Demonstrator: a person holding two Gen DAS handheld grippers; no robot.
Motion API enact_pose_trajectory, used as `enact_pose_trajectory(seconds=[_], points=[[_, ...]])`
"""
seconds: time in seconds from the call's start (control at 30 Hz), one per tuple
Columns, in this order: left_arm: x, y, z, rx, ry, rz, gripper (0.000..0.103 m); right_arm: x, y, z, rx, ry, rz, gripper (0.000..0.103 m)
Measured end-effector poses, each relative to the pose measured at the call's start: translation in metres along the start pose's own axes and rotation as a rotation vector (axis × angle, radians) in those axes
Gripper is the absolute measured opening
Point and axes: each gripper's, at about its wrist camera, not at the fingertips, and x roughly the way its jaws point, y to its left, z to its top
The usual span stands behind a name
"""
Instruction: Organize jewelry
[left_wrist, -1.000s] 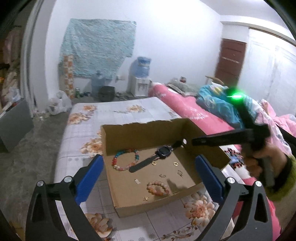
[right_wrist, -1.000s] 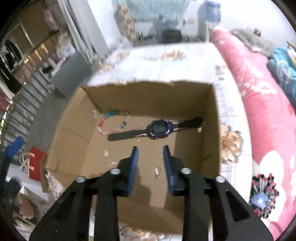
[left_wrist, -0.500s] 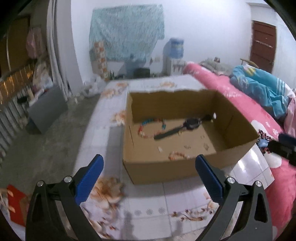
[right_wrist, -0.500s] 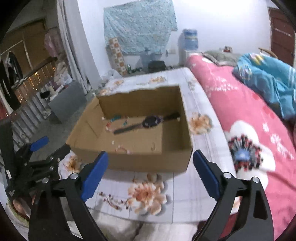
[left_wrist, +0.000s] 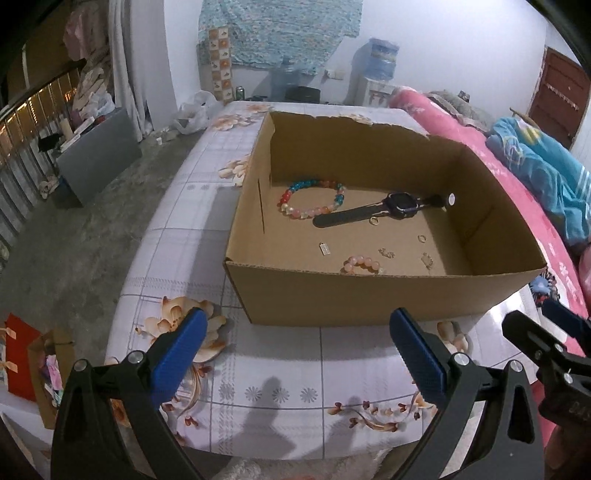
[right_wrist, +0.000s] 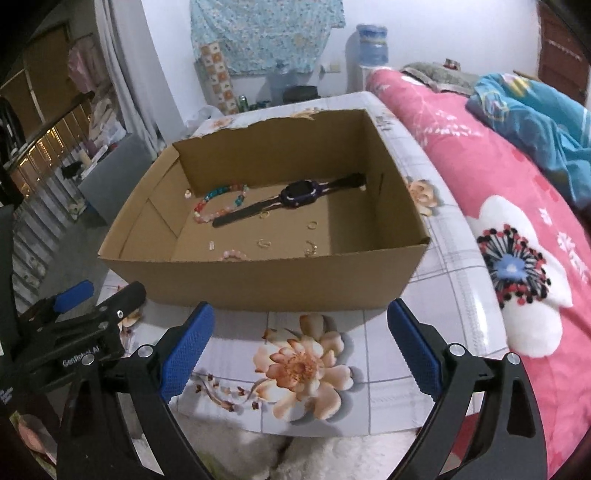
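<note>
Both the left gripper (left_wrist: 293, 349) and right gripper (right_wrist: 301, 345) stood wide open, jaws empty. The watch (left_wrist: 400, 206) lay inside the cardboard box (left_wrist: 369, 295).

Brown cardboard box (left_wrist: 369, 295). Inside: black watch (left_wrist: 384, 212); bead bracelet (left_wrist: 312, 199) in red, blue, pale pink; smaller pink bracelet (left_wrist: 362, 264). White sheet (right_wrist: 369, 369) with grey grid, peach flowers. Pink floral blanket (right_wrist: 517, 206).

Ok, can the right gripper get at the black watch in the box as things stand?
Probably yes. The right gripper is open, empty, and outside the cardboard box. The box has no lid and nothing covers the watch; only the near wall needs clearing from above.
</note>
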Motion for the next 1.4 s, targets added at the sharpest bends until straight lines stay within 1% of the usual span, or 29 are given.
enact_pose_trajectory(seconds=[0.23, 0.57, 1.4], points=[[0.004, -0.008, 0.003, 0.060, 0.011, 0.016, 0.097, 0.004, 0.003, 0.004, 0.001, 0.003, -0.005, 0.090], [0.006, -0.018, 0.005, 0.094, 0.017, 0.023, 0.097, 0.009, -0.001, 0.004, -0.003, 0.014, -0.027, 0.090], [0.003, -0.021, 0.007, 0.099, 0.014, 0.018, 0.097, 0.007, -0.003, 0.008, -0.024, 0.004, -0.046, 0.090]])
